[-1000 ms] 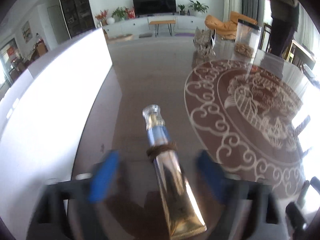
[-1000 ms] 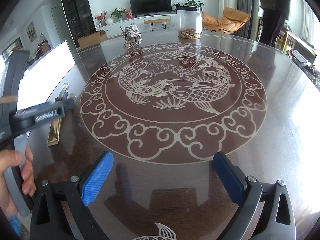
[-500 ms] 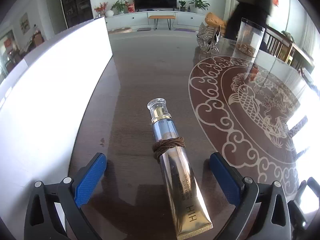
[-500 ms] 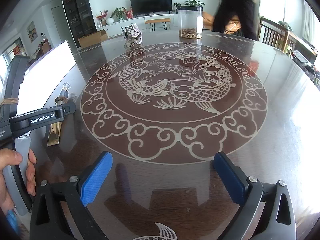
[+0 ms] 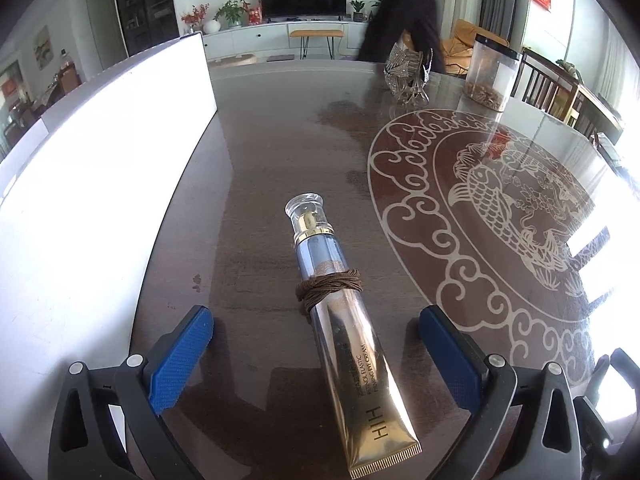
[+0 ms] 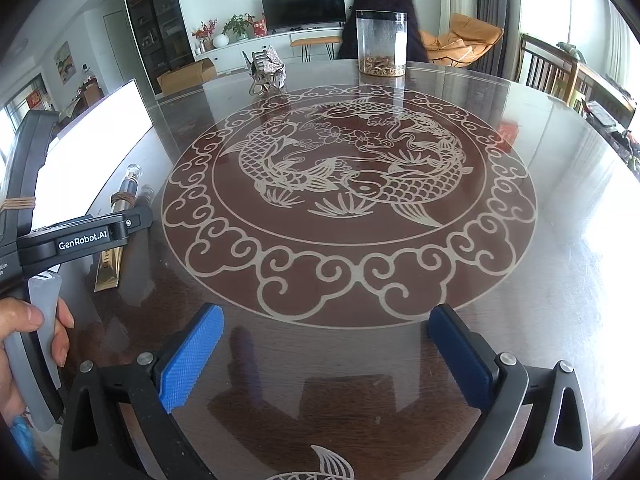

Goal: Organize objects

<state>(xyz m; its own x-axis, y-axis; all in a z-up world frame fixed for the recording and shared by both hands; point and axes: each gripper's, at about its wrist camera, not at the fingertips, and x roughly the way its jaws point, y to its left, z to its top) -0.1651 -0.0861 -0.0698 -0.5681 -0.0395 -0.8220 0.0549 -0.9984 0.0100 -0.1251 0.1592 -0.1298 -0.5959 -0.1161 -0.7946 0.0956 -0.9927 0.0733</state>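
The left hand-held gripper stands wide open, its jaws having just been opening; its blue pads lie well clear on either side of a gold eye cream tube that lies flat on the table, touching neither pad. A brown cord is wound around the tube's middle, and its clear cap points away towards the far edge. A white board lies beside it to the left. The right hand-held gripper is also wide open and holds nothing, over the table's carp pattern. Near the far edge stand a metal ornament and a clear jar.
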